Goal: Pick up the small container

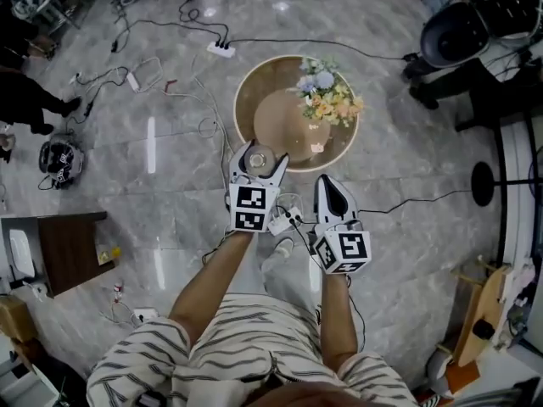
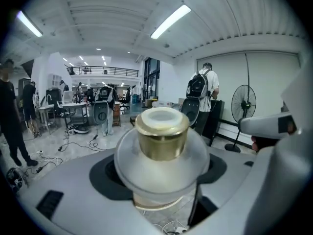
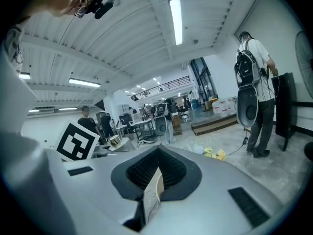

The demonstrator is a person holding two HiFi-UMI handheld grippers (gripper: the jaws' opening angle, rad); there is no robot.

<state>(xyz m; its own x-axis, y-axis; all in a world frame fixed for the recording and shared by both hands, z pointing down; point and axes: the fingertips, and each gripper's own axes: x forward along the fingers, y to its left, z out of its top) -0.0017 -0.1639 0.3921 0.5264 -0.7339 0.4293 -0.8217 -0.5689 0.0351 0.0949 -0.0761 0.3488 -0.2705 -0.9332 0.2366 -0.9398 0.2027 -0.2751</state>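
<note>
The small container (image 2: 161, 141) is a clear, rounded jar with a gold collar and a pale cap. It sits between the jaws of my left gripper (image 2: 161, 173), whose dark pads press on its two sides, and it stands upright. In the head view the left gripper (image 1: 259, 158) holds the container (image 1: 260, 154) in the air at the near edge of a round table (image 1: 254, 91). My right gripper (image 1: 333, 190) hangs beside it to the right with its jaws together. In the right gripper view the right gripper (image 3: 156, 177) shows a thin pale strip at the seam.
On the round table are a tan dome (image 1: 284, 124) and a bunch of flowers (image 1: 327, 97). Cables and a power strip (image 1: 221, 48) lie on the marble floor. A dark wooden cabinet (image 1: 72, 248) stands at the left. A person with a backpack (image 3: 254, 72) stands off to the right.
</note>
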